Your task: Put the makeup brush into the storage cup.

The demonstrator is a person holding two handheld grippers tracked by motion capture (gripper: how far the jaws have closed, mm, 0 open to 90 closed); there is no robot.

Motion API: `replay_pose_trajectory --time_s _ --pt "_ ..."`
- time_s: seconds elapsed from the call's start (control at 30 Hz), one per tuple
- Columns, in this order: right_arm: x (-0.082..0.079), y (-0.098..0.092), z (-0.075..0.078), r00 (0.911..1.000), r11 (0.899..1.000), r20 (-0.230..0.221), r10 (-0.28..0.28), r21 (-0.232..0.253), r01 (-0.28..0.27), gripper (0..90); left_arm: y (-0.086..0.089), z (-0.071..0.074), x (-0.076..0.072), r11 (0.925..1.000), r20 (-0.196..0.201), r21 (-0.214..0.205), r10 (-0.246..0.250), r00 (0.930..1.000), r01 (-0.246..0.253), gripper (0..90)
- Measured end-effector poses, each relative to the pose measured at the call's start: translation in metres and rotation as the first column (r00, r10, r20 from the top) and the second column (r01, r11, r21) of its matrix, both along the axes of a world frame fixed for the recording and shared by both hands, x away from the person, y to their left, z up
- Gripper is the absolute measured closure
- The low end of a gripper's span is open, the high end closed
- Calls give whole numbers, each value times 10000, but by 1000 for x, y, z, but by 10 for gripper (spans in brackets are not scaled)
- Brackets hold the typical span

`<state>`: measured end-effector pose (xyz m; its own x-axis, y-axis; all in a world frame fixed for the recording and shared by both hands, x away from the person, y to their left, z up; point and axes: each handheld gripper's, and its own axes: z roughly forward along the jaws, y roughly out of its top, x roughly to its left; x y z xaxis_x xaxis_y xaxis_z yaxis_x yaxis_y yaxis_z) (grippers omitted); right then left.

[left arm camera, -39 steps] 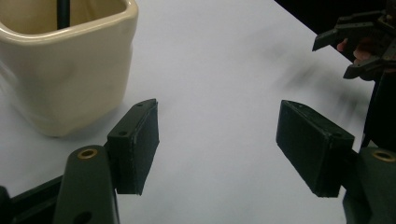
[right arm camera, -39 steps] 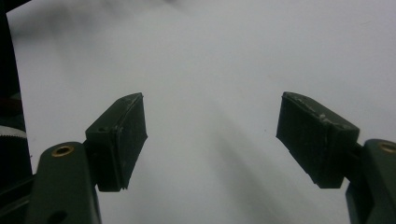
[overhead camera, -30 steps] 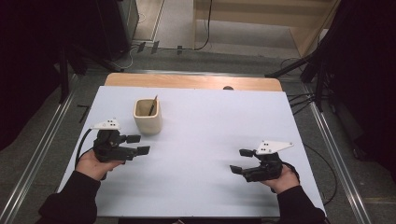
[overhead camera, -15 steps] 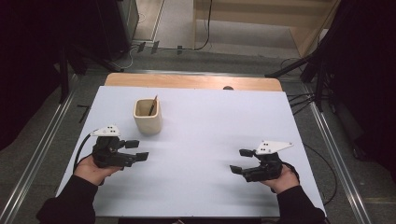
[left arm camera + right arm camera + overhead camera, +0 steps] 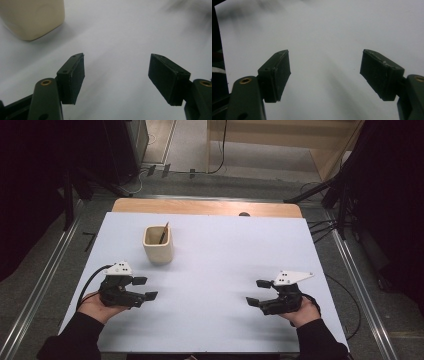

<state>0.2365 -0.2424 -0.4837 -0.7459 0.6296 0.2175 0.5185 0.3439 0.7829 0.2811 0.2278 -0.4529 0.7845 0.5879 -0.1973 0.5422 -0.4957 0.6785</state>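
Holding low over the white table (image 5: 215, 320), left gripper (image 5: 142, 288) at the near left and right gripper (image 5: 258, 292) at the near right, well apart from each other. Jaws on both spread wide and empty; confirmed in the left gripper view (image 5: 116, 75) and the right gripper view (image 5: 324, 72), bare tabletop between the pads in each.

Located beyond the left gripper, near it but not touching: a cream cup (image 5: 158, 244), upright, open at the top, with a thin dark stick (image 5: 163, 233) leaning inside against the rim. Seen also at the upper left of the left gripper view, cup (image 5: 32, 17) blurred and off to the side of the jaw line. Nature of the stick too small to tell.

Judged as the step in hand: approach to the cup by the left gripper, not yet begun in earnest. Recommended:
- Swing the left gripper toward the cup until it sits centred between the pads.
- Keep the jaws fully parted until one pad stands on each side wall.
- Take the wall well below the rim, clear of the leaning stick.
- Close gently and squarely; risk of tipping if one pad lands first.
- Bring the right gripper nearer only if steadying or taking the stick is wanted.
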Motion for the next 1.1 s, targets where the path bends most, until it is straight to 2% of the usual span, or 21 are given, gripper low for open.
replay_pose_trajectory --time_s 0.27,0.87,1.1 --pt "1 1 1 10000 10000 -36 30 -11 -30 252 -2 -3 1 9984 172 557 -140 9998 130 298" --pt "2 1 1 10000 10000 -25 54 -70 -54 252 -3 -5 1 9979 121 636 -164 9998 156 294" --pt "2 2 0 9999 9999 -79 63 -102 -64 252 -2 -5 2 9970 72 766 63 10000 -68 288"
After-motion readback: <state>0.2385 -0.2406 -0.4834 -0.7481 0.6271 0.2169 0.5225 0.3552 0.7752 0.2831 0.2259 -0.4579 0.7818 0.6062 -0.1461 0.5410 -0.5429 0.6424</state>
